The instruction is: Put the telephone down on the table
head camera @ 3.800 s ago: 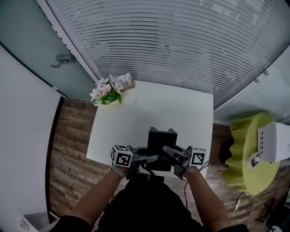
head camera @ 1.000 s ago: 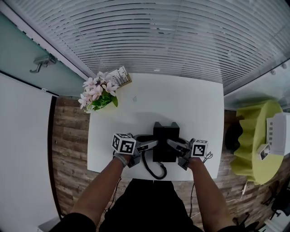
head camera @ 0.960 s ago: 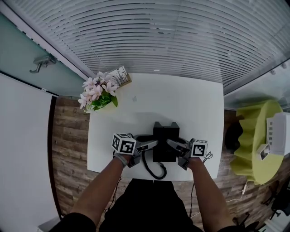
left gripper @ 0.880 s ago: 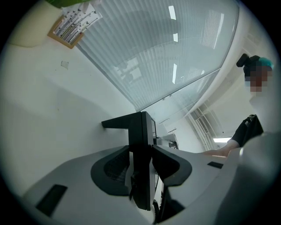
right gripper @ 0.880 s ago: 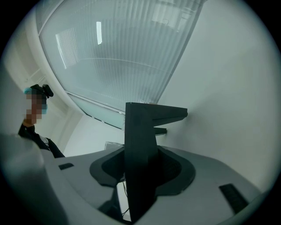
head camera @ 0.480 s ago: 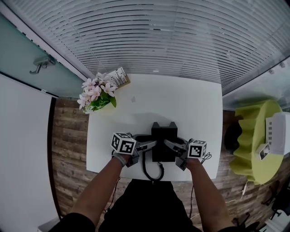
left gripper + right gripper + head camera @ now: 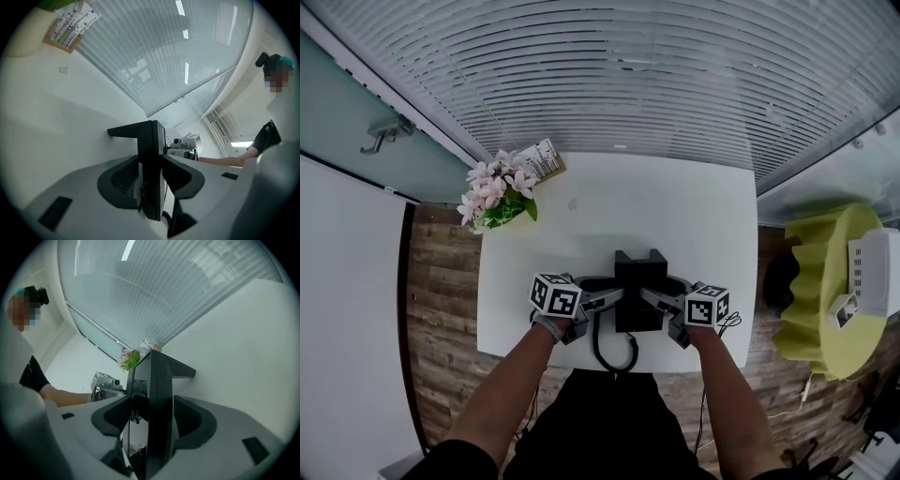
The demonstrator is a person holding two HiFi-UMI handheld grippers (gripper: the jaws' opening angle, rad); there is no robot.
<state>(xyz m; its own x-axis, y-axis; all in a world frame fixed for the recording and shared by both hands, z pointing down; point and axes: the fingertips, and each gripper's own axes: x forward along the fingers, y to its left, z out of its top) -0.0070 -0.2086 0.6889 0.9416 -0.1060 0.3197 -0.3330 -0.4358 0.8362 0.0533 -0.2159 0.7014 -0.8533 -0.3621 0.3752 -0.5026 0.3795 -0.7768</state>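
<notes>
The black telephone [image 7: 639,291] stands on the white table [image 7: 675,216] near its front edge, its coiled cord [image 7: 609,352] looping off toward me. My left gripper [image 7: 617,298] is shut on the phone's left edge; in the left gripper view both pads press the thin black body [image 7: 151,159]. My right gripper [image 7: 649,298] sits at the phone's right edge. Its jaws have just been opening and now stand wide, with the phone's edge [image 7: 157,399] still between them and a slim gap at the pads.
A pot of pink flowers [image 7: 495,195] and a small printed card [image 7: 542,159] occupy the table's far left corner. A yellow-green round stool [image 7: 825,291] with a white device [image 7: 872,281] stands to the right. Window blinds run behind the table.
The phone went from the table's front edge further onto the table, and has stayed put since. In the last second the right gripper's marker cube has rolled slightly. The left gripper has kept still.
</notes>
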